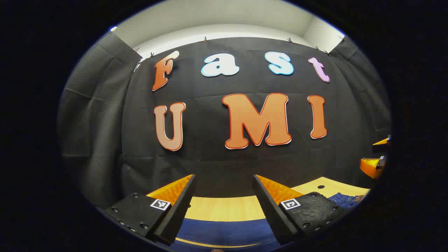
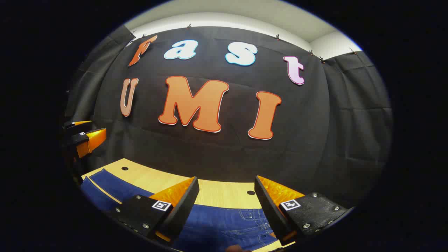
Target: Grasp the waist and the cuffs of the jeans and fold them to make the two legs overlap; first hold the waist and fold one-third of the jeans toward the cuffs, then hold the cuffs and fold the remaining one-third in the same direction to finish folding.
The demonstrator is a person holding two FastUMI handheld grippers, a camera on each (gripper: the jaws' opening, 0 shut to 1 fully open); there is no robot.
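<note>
Blue jeans [image 2: 220, 222] lie flat on the wooden table [image 2: 217, 194]. Their stitched pocket end is under my right gripper [image 2: 226, 179], and the legs [image 2: 105, 185] run off to the left. That gripper hovers above them, open, with nothing between its fingers. In the left gripper view, my left gripper [image 1: 224, 178] is also open and empty above a plain stretch of the jeans [image 1: 224, 232]; the stitched end [image 1: 344, 199] shows at the right. Each gripper appears at the edge of the other's view: the right gripper [image 1: 379, 154], the left gripper [image 2: 85, 130].
Behind the table hangs the booth's black cloth wall [image 2: 315, 147]. The tabletop has small round holes [image 2: 250, 192] near its back edge. Bare wood [image 1: 224, 208] runs between the jeans and the wall.
</note>
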